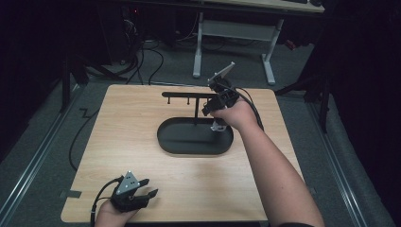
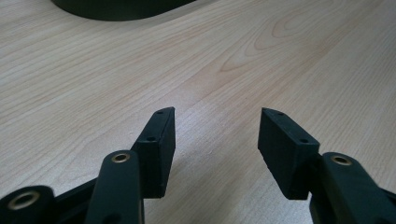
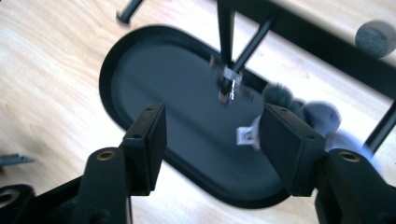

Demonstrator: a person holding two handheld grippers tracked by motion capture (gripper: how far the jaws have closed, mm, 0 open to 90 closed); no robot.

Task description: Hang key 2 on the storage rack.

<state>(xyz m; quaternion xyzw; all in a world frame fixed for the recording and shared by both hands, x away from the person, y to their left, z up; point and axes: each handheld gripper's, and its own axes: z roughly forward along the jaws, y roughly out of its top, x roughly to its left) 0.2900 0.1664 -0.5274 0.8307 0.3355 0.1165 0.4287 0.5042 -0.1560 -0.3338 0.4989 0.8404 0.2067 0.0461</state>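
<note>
A black stand with an oval tray (image 1: 179, 142) and a crossbar with hooks (image 1: 187, 94) sits mid-table. My right gripper (image 1: 212, 108) hovers over the tray's right end, pointing down at it. In the right gripper view its jaws (image 3: 215, 109) stand apart with nothing pressed between them. Beyond them a metal clip (image 3: 229, 84) hangs blurred from a hook, with grey fluffy balls (image 3: 280, 95) and a small white tag (image 3: 246, 135) just past the right jaw. That white bit (image 1: 217, 125) dangles over the tray. My left gripper (image 1: 149, 187) rests open at the front left; only bare wood lies between its jaws (image 2: 218, 114).
The wooden table (image 1: 142, 132) ends close behind the stand and just under my left hand. A white-legged desk (image 1: 231, 33) and cables (image 1: 142, 61) are on the floor beyond. A grey round thing (image 3: 376, 37) lies past the crossbar.
</note>
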